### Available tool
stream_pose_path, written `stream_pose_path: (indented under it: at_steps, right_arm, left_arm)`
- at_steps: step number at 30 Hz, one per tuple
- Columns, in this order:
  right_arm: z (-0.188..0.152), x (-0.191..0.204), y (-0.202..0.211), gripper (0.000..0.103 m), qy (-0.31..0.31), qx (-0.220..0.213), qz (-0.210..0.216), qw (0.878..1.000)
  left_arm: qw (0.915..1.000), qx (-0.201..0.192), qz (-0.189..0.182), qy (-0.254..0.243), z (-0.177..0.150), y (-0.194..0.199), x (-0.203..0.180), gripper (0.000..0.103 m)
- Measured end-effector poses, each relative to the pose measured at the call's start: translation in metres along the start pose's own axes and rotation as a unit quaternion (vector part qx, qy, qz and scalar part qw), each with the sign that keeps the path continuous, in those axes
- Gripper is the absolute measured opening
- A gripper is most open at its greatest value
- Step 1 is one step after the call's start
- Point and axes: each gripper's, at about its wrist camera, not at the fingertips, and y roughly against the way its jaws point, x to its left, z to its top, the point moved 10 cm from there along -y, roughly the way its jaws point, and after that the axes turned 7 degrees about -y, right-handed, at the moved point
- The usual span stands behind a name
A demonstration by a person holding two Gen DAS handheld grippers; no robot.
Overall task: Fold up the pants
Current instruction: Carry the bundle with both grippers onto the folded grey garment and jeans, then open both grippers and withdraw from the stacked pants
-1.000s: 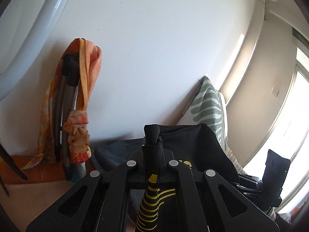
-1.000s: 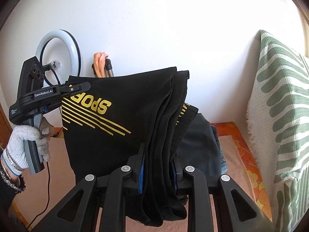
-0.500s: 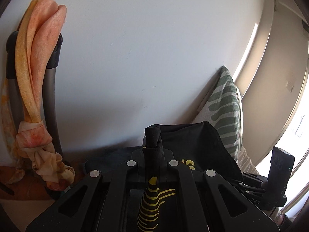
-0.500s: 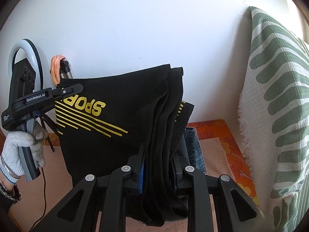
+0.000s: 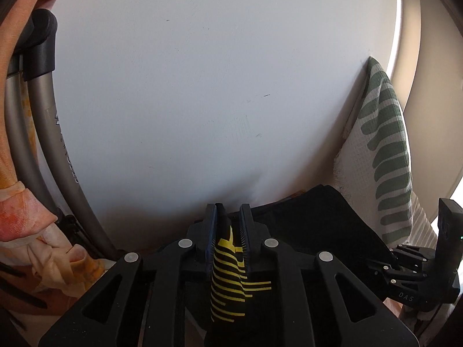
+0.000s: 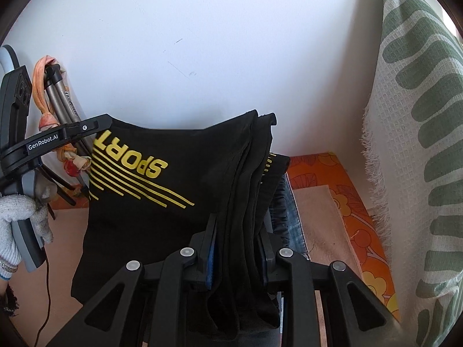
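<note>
Black pants (image 6: 173, 202) with a yellow SPORT print and stripes hang as a folded panel between my two grippers, in front of the white wall. My right gripper (image 6: 238, 225) pinches the thick bundled edge; cloth fills the gap while its jaws are opening. In the right wrist view my left gripper (image 6: 101, 123) sits at the panel's top left corner, held by a white-gloved hand (image 6: 14, 211). In its own view the left gripper (image 5: 228, 211) has its jaws opening, with a striped fold of the pants (image 5: 228, 260) lying loosely between the blue pads.
Folded blue jeans (image 6: 292, 219) lie just behind the pants on an orange flowered sheet (image 6: 361, 217). A green-and-white pillow (image 6: 419, 144) leans at the right. At the left, a grey tube frame (image 5: 43, 144) holds a knotted orange cloth (image 5: 17, 214).
Both grippers have sunk and come closer to the wall with the pants. The left jaws have parted, and the cloth that stuck up past the fingertips has slipped down between them.
</note>
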Motion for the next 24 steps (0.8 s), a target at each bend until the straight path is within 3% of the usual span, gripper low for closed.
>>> stream_pose_path:
  at_steps: [4, 6, 9, 16, 24]
  right_arm:
    - [0.003, -0.011, 0.005, 0.040, 0.001, -0.011, -0.037, 0.999]
    - [0.004, -0.014, 0.009, 0.055, -0.002, -0.013, -0.045, 0.999]
    - [0.005, -0.015, 0.021, 0.060, -0.006, -0.022, -0.047, 0.999]
    - [0.000, -0.006, 0.059, 0.072, -0.001, -0.039, -0.051, 0.998]
    - [-0.014, 0.014, 0.116, 0.086, 0.016, -0.066, -0.069, 0.995]
  left_arm:
    - [1.0000, -0.001, -0.006, 0.001, 0.000, 0.004, -0.001, 0.034]
    - [0.9999, -0.004, -0.014, 0.000, -0.001, 0.010, -0.003, 0.043]
    - [0.9997, -0.007, -0.024, 0.003, -0.003, 0.021, -0.004, 0.052]
    - [0.9990, -0.011, -0.041, 0.014, -0.013, 0.061, -0.007, 0.062]
    - [0.9987, -0.014, -0.048, 0.011, -0.032, 0.120, -0.022, 0.066]
